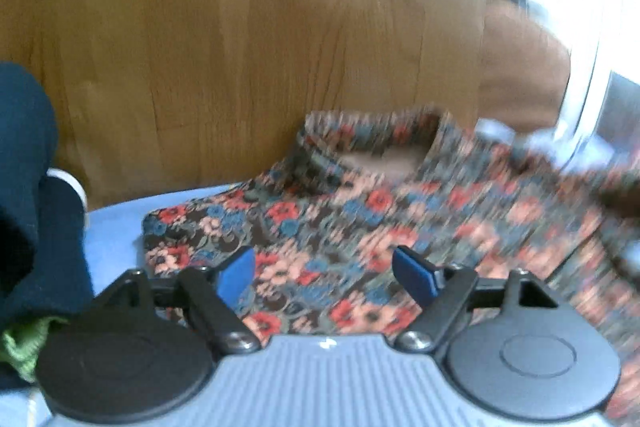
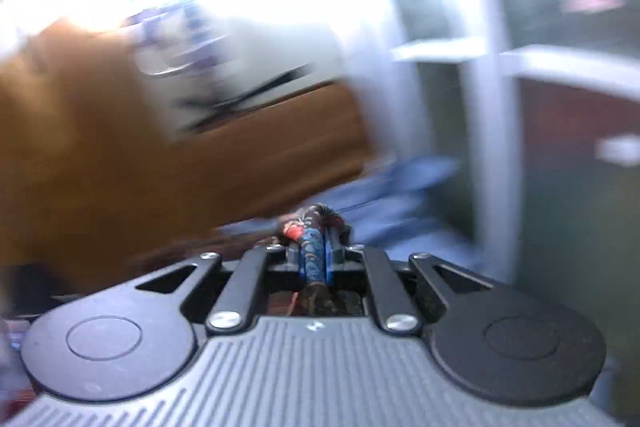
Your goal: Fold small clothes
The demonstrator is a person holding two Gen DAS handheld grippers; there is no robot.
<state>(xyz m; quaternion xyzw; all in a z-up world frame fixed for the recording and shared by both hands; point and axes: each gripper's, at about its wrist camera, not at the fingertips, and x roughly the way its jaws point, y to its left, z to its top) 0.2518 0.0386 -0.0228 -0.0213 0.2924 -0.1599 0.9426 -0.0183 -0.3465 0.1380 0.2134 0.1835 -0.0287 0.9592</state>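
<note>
A small floral garment (image 1: 360, 211), dark with red, pink and blue flowers, lies on a light blue surface (image 1: 112, 231), its neck opening towards the wooden wall. My left gripper (image 1: 324, 273) is open, its blue pads (image 1: 236, 279) just above the cloth, holding nothing. My right gripper (image 2: 318, 247) is shut on a bunched fold of the floral garment (image 2: 310, 221), which sticks out between the blue pads. The right wrist view is heavily blurred by motion.
A dark navy garment (image 1: 28, 195) with a green cloth (image 1: 24, 347) under it lies at the left. A wooden panel (image 1: 240, 39) stands behind the blue surface. In the right wrist view a white frame (image 2: 484, 107) and blurred furniture stand to the right.
</note>
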